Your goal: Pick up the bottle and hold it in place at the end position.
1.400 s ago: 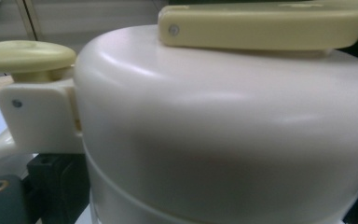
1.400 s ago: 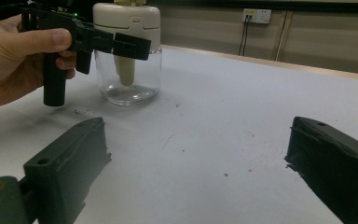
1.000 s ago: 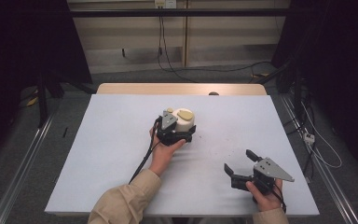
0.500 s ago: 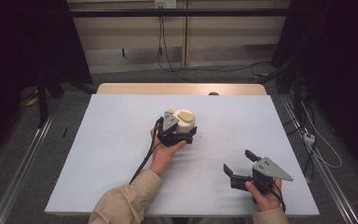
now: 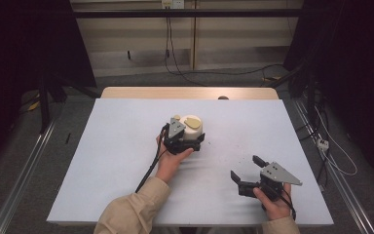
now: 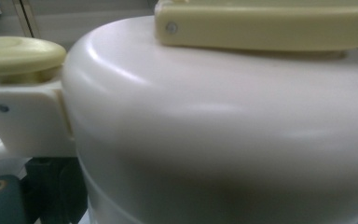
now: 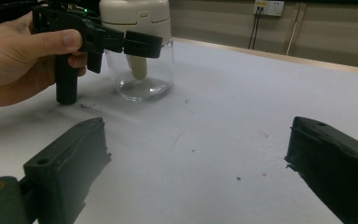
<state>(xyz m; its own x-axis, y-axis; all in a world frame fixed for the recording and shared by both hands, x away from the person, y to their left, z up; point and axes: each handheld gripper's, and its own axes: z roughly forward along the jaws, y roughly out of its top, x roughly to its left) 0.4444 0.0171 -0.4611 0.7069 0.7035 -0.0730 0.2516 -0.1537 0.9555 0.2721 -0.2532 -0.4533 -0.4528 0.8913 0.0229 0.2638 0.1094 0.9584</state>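
Cream plastic forms the lid of the glass jar, which stands upright near the middle of the table, and the left gripper is at the jar, its jaws set around the lid section; whether they press on it cannot be told. The right gripper rests well apart at the near right edge, jaws spread and empty. Judged from this, the jar is reached and steadied but its lid is still on, so any opening or moving remains to be done.
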